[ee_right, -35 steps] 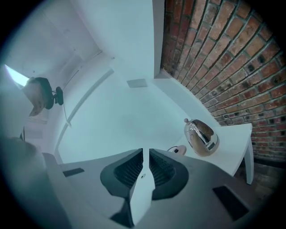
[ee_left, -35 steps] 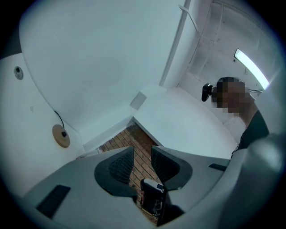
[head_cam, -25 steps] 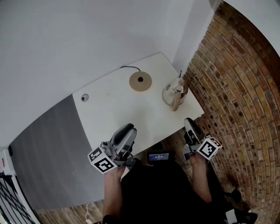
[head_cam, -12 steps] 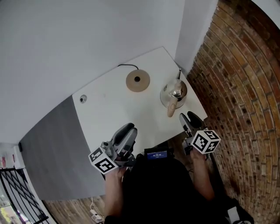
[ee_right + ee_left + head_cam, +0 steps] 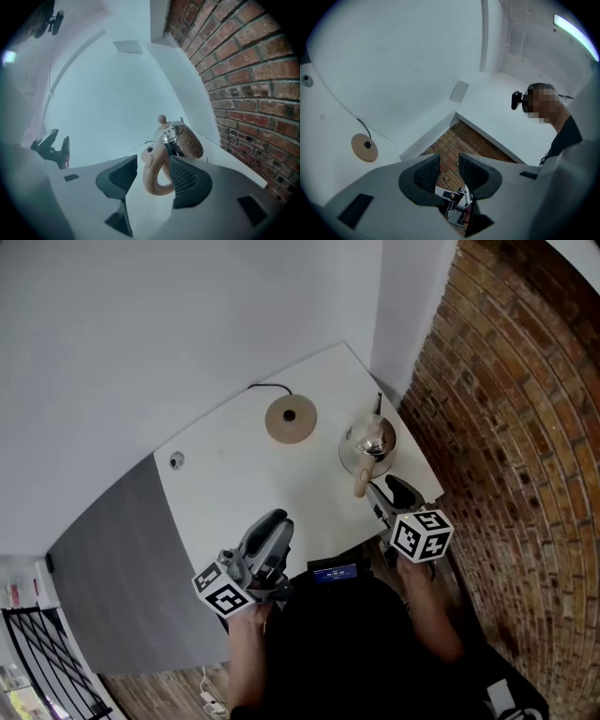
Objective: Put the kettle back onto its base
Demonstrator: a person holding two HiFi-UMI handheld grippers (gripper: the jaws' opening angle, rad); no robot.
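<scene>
one steel kettle (image 5: 367,448) with a pale handle (image 5: 150,168) stands on the white table (image 5: 234,488). it is well apart from its one round base (image 5: 290,418), which lies to the kettle's left with a black cord (image 5: 267,387). the right gripper (image 5: 380,491) is just in front of the kettle, its jaws opening with the handle between them, seemingly not pressed. the left gripper (image 5: 272,524), farther left of the kettle, has its jaws slightly apart on nothing. a small screen (image 5: 336,572) shows blue writing too small to read.
</scene>
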